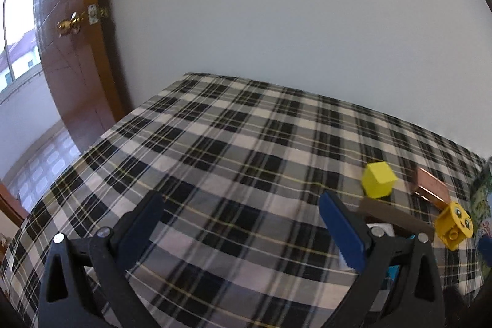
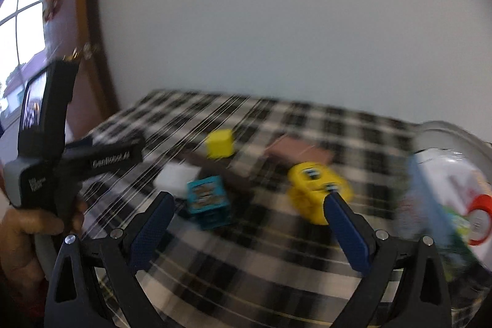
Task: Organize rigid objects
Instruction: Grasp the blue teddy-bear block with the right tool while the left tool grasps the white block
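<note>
On the plaid table (image 2: 276, 260), left to right, lie a white block (image 2: 176, 175), a teal cube (image 2: 207, 199), a yellow cube (image 2: 220, 143), a brown slab (image 2: 299, 151) and a yellow face brick (image 2: 316, 189). All look light, stiff and smooth; flat opposite sides seem the best hold. The slab's long axis runs left-right. Left gripper (image 1: 243, 211) and right gripper (image 2: 249, 205) have jaws wide apart, empty.

Black tongs (image 1: 243, 219), blue ribbed pads (image 1: 341, 229)
</note>
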{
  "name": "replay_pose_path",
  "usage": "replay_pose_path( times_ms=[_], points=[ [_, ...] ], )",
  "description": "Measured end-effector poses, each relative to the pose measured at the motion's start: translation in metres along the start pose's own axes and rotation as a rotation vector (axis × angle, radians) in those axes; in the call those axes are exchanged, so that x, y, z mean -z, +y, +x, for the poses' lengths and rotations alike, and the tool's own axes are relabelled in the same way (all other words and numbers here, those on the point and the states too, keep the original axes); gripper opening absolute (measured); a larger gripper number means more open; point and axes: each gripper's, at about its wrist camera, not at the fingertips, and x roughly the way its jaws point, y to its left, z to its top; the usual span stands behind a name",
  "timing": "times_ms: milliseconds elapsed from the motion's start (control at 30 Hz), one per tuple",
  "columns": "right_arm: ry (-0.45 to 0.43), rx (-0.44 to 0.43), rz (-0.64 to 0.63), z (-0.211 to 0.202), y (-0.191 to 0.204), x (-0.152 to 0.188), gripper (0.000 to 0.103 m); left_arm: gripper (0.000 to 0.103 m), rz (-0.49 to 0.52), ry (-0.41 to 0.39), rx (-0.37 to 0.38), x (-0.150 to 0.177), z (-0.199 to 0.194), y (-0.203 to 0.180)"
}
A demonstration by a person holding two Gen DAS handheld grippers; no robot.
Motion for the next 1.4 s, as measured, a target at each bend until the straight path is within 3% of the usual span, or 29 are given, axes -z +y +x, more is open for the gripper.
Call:
replay_pose_path(
  times_ms=[133,300,367,433,567,667,767,867,1067,1133,1267,1400],
  points=[
    [0.099,-0.004,-0.061,0.031,0.024,-0.005,0.082,0.102,0.011,0.009,0.000,-0.002,0.003,0.002],
    [0.208,-0.021,-0.018,0.061,0.019,-0.007,0.066,0.102,0.042,0.017,0.021,-0.001,0.003,-0.006],
    [0.238,-0.048,-0.008,0.069,0.018,-0.007,0.041,0.102,0.053,0.025,0.031,0.000,0.004,-0.008],
    [0.240,-0.071,0.004,0.069,0.016,-0.006,0.035,0.102,0.054,0.036,0.048,0.001,0.005,-0.009],
    [0.210,-0.102,0.003,0.049,0.012,0.000,0.034,0.102,0.036,0.054,0.118,0.004,0.004,-0.009],
    [0.138,-0.104,-0.019,0.024,0.003,0.004,0.034,0.101,0.031,0.079,0.222,0.006,0.001,-0.016],
    [0.045,-0.057,-0.044,-0.004,-0.015,0.008,0.034,0.093,0.092,0.091,0.290,0.012,-0.003,-0.035],
    [-0.019,-0.005,-0.041,-0.018,-0.034,0.008,0.034,0.091,0.167,0.095,0.297,0.019,-0.006,-0.061],
    [-0.035,0.017,0.011,-0.026,-0.058,0.004,0.034,0.088,0.235,0.146,0.256,0.022,0.001,-0.096],
    [-0.040,-0.004,0.033,-0.029,-0.062,0.002,0.034,0.086,0.236,0.194,0.239,0.024,0.009,-0.100],
    [-0.046,-0.005,0.013,-0.031,-0.058,0.002,0.034,0.067,0.210,0.214,0.222,0.024,0.013,-0.097],
    [-0.051,-0.006,0.012,-0.031,-0.054,0.003,0.034,0.067,0.188,0.211,0.238,0.027,0.009,-0.092]
  ],
)
